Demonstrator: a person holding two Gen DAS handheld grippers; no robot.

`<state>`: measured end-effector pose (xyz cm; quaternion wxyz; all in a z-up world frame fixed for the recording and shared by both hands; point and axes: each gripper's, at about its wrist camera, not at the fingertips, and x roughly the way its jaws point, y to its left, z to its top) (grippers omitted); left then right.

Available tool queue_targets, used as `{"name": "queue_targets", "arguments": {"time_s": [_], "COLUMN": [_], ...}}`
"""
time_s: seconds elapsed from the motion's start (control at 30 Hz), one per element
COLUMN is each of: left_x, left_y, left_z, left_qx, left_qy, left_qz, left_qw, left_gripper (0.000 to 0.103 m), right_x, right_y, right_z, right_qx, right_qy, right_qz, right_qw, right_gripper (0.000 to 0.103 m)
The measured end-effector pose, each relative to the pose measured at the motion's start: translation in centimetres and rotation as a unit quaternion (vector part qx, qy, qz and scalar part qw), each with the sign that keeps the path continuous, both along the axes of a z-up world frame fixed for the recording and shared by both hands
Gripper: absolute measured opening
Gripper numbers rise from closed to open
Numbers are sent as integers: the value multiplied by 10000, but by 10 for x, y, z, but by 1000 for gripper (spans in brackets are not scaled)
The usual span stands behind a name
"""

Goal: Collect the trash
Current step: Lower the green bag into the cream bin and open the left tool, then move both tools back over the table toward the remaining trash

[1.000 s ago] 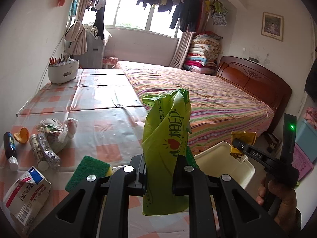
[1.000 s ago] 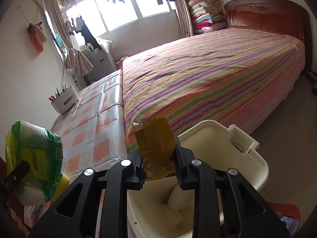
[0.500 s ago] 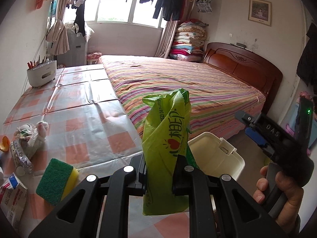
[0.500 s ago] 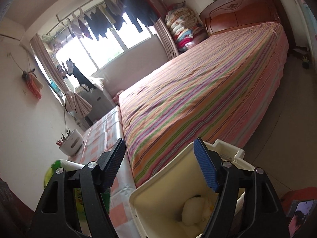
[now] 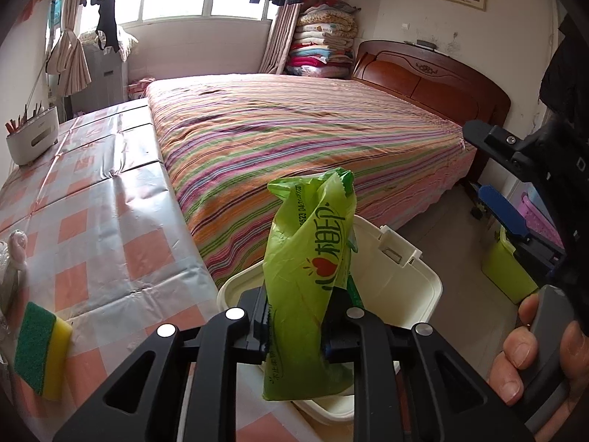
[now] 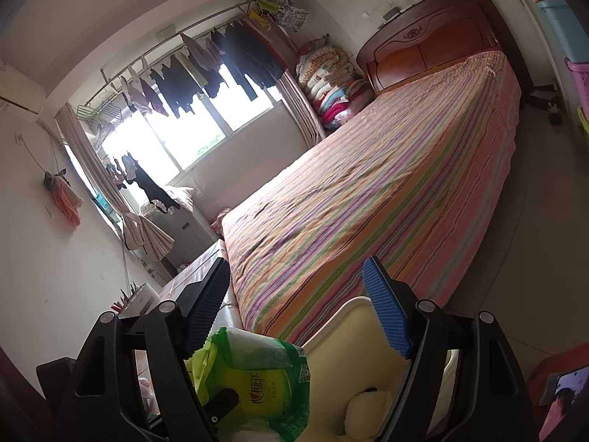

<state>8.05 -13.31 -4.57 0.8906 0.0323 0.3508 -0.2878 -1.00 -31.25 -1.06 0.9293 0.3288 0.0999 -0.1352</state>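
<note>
The left tongs (image 5: 296, 326) are clamped on the green wrapper (image 5: 313, 280), though their jaws have just eased slightly apart with the wrapper between them. The wrapper stands upright above the near rim of the cream bin (image 5: 412, 280), which sits on the floor beside the desk (image 5: 110, 243) and below the bed's foot edge.

Hazards:
- The wrapper's lower end hangs over the bin's near rim, not clearly over its centre. Released here, it could catch the rim and fall to the floor.
- The light film may cling to a pad and fail to drop.
- The right tongs (image 6: 298, 294) stand wide apart and empty, above the bin's far side. Both tools share that space, so a sideways move risks contact.

Clearances:
- Beyond the bin: the striped bed (image 5: 294, 140), close.
- Desk side of the bin: the desk edge, with a sponge (image 5: 40, 353) near it.
- Away from the desk: open floor, the widest exit.
- Above the bin: unobstructed.
</note>
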Motion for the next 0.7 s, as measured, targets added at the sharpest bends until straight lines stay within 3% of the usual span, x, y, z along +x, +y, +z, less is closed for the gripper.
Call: {"name": "queue_targets", "arguments": {"time_s": [0.03, 0.1, 0.13, 0.3, 0.47, 0.6, 0.63, 0.7], "left_x": [1, 1, 0, -6, -11, -8, -5, 3], "left_y": [-2, -4, -3, 19, 83, 152, 169, 197], "left_z": [-1, 0, 1, 15, 30, 37, 38, 37], "left_qx": [-12, -57, -102, -161, -273, -450, -484, -655], "left_qy": [20, 35, -13, -316, -695, -1103, -1123, -1077], "left_qz": [-26, -51, -41, 74, 526, 1437, 1678, 1997], "left_qw": [10000, 10000, 9999, 9993, 9958, 9824, 9782, 9717], "left_gripper": [30, 58, 62, 64, 64, 65, 66, 66], "right_x": [0, 0, 0, 4, 14, 31, 34, 45], "right_y": [0, -1, -1, 6, 29, 64, 71, 89], "right_z": [0, 0, -1, -3, 0, 9, 13, 25], "right_qx": [0, 7, 22, 1, -21, -55, -8, 278], "right_qy": [-9, -10, -16, -2, 1, -110, -202, -469], "right_qz": [-18, -30, -29, 55, 332, 955, 1213, 2176], "right_qw": [10000, 10000, 10000, 10000, 9994, 9954, 9924, 9745], "right_gripper": [74, 74, 75, 76, 79, 81, 87, 89]}}
